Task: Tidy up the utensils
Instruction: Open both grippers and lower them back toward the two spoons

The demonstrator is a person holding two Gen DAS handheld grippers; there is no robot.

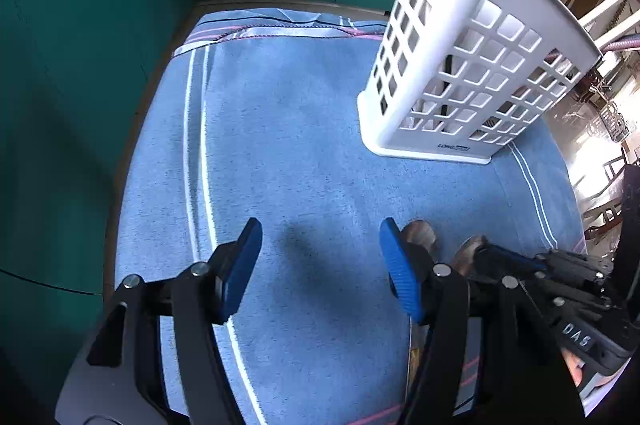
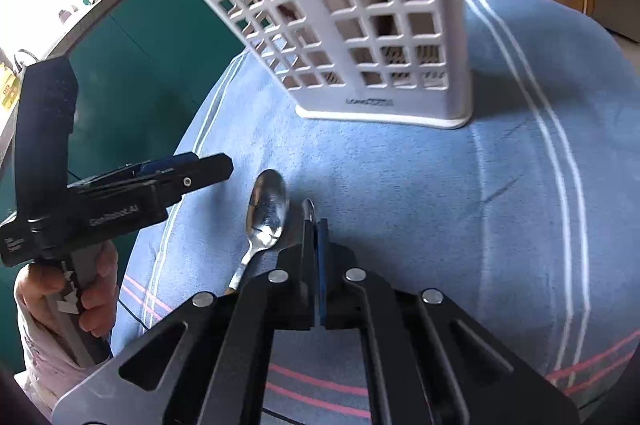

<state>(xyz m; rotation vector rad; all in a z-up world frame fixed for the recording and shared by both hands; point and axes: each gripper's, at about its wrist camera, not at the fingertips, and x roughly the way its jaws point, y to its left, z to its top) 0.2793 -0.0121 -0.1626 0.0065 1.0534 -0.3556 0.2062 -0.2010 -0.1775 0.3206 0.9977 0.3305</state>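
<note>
We see two spoons (image 2: 267,211) lying on the blue towel (image 2: 420,205), near the white basket (image 2: 360,25). Our right tongs (image 2: 316,225) are clenched on the edge of the second spoon (image 2: 308,209) beside the first; our left tongs (image 1: 320,261) hang released over bare towel, nearer us than the basket.

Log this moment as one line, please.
left tool open, empty | right tool shut on spoon | second spoon lying on towel beside it | basket upright on towel beyond
</note>
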